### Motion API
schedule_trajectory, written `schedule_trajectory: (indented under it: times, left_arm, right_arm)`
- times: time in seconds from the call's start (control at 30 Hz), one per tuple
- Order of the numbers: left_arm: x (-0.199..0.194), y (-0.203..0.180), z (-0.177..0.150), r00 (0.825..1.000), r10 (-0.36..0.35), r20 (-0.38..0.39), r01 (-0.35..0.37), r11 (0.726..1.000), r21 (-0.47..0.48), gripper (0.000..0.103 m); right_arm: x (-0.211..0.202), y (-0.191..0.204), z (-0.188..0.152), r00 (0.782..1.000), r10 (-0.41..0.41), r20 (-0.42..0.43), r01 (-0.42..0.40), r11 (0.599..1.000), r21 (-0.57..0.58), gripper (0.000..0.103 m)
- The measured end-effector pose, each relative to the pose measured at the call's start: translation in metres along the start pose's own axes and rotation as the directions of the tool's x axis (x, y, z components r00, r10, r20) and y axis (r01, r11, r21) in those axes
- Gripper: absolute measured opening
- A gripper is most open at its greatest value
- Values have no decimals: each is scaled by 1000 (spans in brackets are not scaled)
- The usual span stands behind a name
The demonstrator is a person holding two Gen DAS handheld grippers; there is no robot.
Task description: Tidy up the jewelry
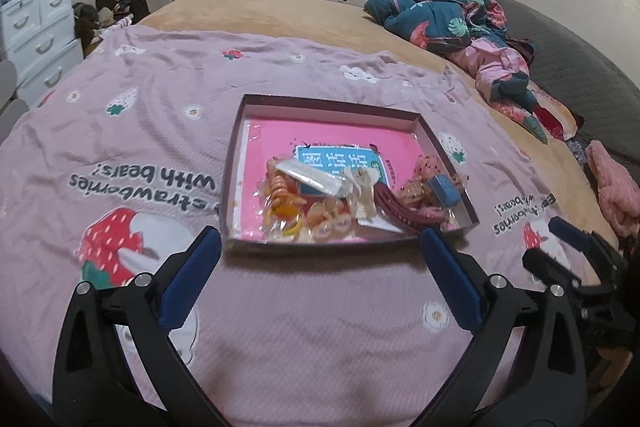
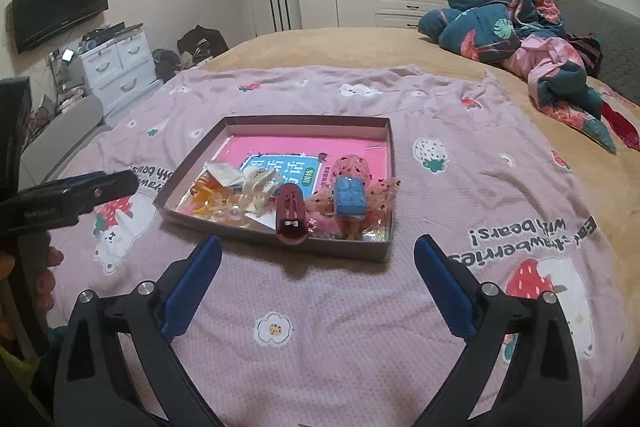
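Left gripper (image 1: 320,247) and right gripper (image 2: 318,255): jaws spread wide, nothing held. Shallow box (image 2: 276,233) of hair accessories lay just ahead of both. Maroon claw clip (image 2: 291,215), overhanging the near rim, was judged best approached squarely.

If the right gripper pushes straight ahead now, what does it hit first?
Probably the near wall of the shallow box, about where the maroon hair clip overhangs it. The right gripper is open and empty; depth is uncertain.

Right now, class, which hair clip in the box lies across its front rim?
The dark red claw clip: its end overhangs the box rim, while the cream clip lies wholly inside.
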State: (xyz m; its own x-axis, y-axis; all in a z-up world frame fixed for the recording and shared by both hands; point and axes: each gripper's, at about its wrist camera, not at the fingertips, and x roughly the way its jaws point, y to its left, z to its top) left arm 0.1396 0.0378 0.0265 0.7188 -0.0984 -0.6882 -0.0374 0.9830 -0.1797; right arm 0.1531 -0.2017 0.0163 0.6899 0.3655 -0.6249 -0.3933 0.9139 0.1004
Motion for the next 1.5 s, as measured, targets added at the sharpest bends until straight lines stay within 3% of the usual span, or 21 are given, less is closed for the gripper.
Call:
schedule_trajectory:
  times: [0.37, 0.97, 1.5]
  left_arm:
    - [-28, 9, -33, 999, 28, 17, -28, 1000, -4, 94]
    - [-39, 9, -88, 998, 61, 19, -60, 998, -11, 94]
    - [-42, 6, -97, 996, 83, 10, -83, 996, -13, 94]
  right_arm:
    - [-20, 4, -17, 999, -23, 30, 23, 1000, 4, 98]
    - [-27, 19, -67, 999, -44, 27, 43, 999, 28, 99]
    - [-21, 29, -81, 1000, -10, -14, 10, 999, 35, 99]
